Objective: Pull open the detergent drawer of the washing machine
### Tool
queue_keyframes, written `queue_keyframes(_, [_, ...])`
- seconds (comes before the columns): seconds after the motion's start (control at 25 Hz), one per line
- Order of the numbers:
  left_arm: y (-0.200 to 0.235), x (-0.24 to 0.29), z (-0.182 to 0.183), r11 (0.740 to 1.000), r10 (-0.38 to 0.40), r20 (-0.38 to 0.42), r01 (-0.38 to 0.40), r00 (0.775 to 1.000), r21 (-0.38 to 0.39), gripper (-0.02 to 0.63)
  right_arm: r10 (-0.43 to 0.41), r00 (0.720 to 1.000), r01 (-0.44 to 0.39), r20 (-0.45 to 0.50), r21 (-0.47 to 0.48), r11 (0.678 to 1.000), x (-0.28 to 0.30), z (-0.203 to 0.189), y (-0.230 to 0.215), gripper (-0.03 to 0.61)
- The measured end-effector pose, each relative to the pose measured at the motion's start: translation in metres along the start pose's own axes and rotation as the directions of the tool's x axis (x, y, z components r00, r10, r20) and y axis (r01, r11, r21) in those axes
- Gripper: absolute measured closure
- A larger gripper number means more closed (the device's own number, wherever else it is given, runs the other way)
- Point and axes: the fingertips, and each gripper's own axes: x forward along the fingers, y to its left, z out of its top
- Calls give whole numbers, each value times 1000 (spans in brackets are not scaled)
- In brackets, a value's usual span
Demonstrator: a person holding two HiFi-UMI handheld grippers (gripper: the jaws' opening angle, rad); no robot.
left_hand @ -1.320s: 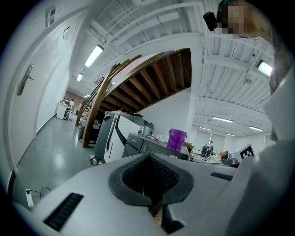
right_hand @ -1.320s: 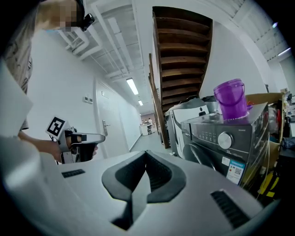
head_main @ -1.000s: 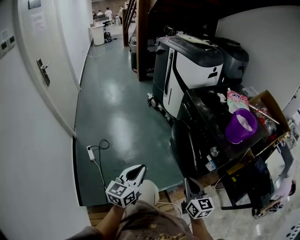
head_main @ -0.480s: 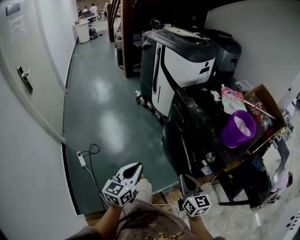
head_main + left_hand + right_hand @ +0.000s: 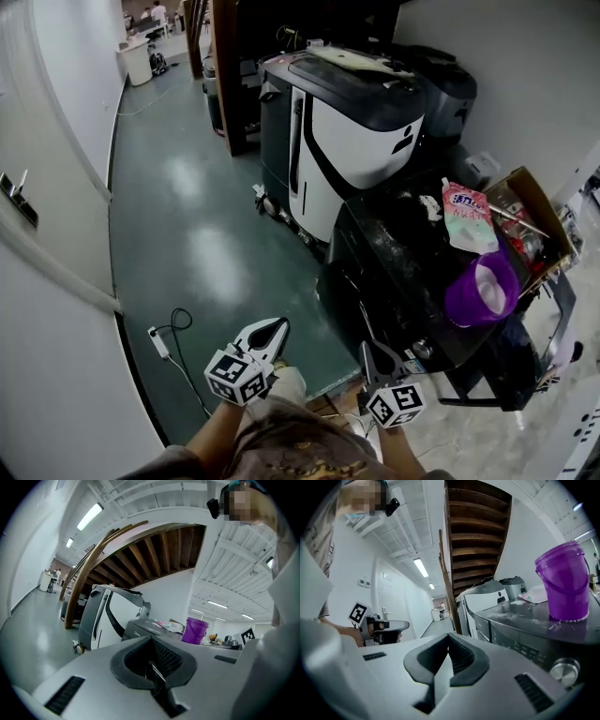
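Observation:
The dark front-loading washing machine (image 5: 380,272) stands to the right, with its control panel and silver knob (image 5: 562,670) close in the right gripper view. I cannot make out its detergent drawer. A purple bucket (image 5: 480,292) and a pink detergent bag (image 5: 466,217) sit on its top. My left gripper (image 5: 267,333) hangs over the green floor, shut and empty, well left of the machine. My right gripper (image 5: 375,356) is shut and empty, just short of the machine's near front corner. In the left gripper view the machine (image 5: 145,629) lies ahead of the shut left gripper (image 5: 152,656).
A large black-and-white machine (image 5: 352,122) stands behind the washer. A cardboard box (image 5: 534,220) with clutter sits to its right. A white power strip with cable (image 5: 157,342) lies on the green floor (image 5: 197,234). A wooden stair post (image 5: 225,75) rises at the back.
Both grippers and the view have moved forward toward the washing machine, which now sits nearer and lower in the picture. The door on the left has slid almost out of view. Both jaws stayed shut.

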Motion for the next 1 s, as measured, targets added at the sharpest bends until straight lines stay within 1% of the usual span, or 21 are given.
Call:
queue_keyframes(0.24, [32, 46, 60, 998, -61, -48, 61, 997, -6, 592, -69, 998, 69, -8, 16, 997, 48, 49, -10, 577])
queue_keyframes(0.44, [36, 74, 93, 989, -144, -79, 142, 986, -32, 591, -132, 991, 132, 3, 25, 991, 60, 86, -18, 577])
queue_keyframes(0.56, [37, 87, 99, 983, -179, -83, 175, 980, -50, 591, -162, 987, 162, 13, 33, 986, 65, 96, -26, 577])
queue_keyframes(0.76, [37, 105, 103, 977, -210, -92, 205, 973, -61, 591, -195, 981, 194, 19, 38, 980, 70, 106, -37, 577])
queue_keyframes(1.0, [35, 126, 106, 969, -243, -95, 237, 965, -70, 591, -201, 979, 200, 21, 41, 979, 73, 113, -47, 577])
